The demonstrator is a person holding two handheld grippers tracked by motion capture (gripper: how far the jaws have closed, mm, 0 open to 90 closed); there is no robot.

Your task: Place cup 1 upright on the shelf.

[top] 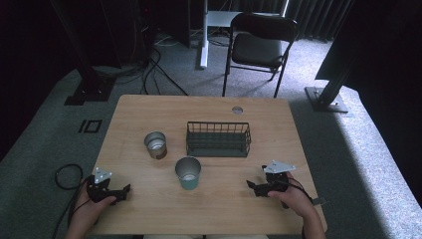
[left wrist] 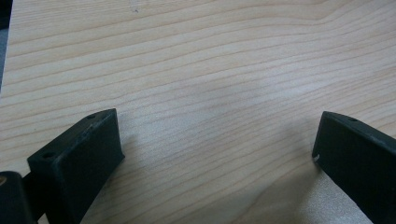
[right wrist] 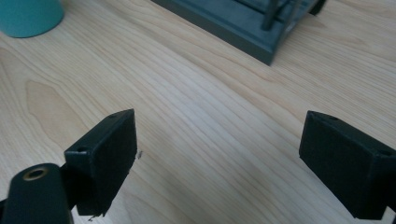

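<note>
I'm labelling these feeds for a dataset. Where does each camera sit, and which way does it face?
High view: above the person's side, looking forward and down on the table, two cups, the wire basket; both hands show.
Left gripper view: rides the left gripper, looking down at bare wood between its open jaws.
Right gripper view: rides the right gripper, facing the teal cup and basket.
Shared: teal cup and basket appear in the high and right gripper views.

Chair (top: 259, 47) behind table (top: 149, 209), floor cables (top: 149, 69).

Teal metal cup (top: 188, 173) standing upright, open, mid-table; brown metal cup (top: 156, 144) standing just behind-left; dark wire basket (top: 218, 140) sitting right of it.
</note>
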